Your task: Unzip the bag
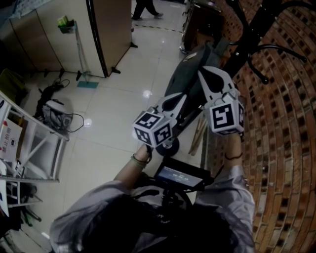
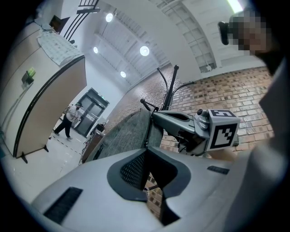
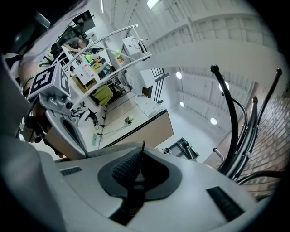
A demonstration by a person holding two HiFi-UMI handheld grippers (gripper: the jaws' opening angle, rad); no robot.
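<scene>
A grey-green bag [image 1: 190, 66] hangs from a black coat stand by the brick wall. My left gripper [image 1: 183, 99] is low on the bag, shut on the fabric edge [image 2: 122, 136] beside the zip. A thin dark zip line [image 2: 147, 129] runs from its jaws up to my right gripper [image 2: 154, 115]. The right gripper [image 1: 203, 73] is higher on the bag and points level. Its jaws [image 3: 142, 156] are shut on a thin dark tab [image 3: 142, 147], which looks like the zip pull. Grey bag fabric [image 3: 104, 152] lies just beyond them.
The black coat stand [image 1: 256, 29] and its hooks [image 3: 231, 118] rise right behind the bag. The brick wall [image 1: 276, 148] closes off the right side. A beige partition [image 1: 111, 29], a white metal rack [image 1: 34, 143] and floor cables [image 1: 54, 111] are on the left. A person [image 1: 143, 7] walks far off.
</scene>
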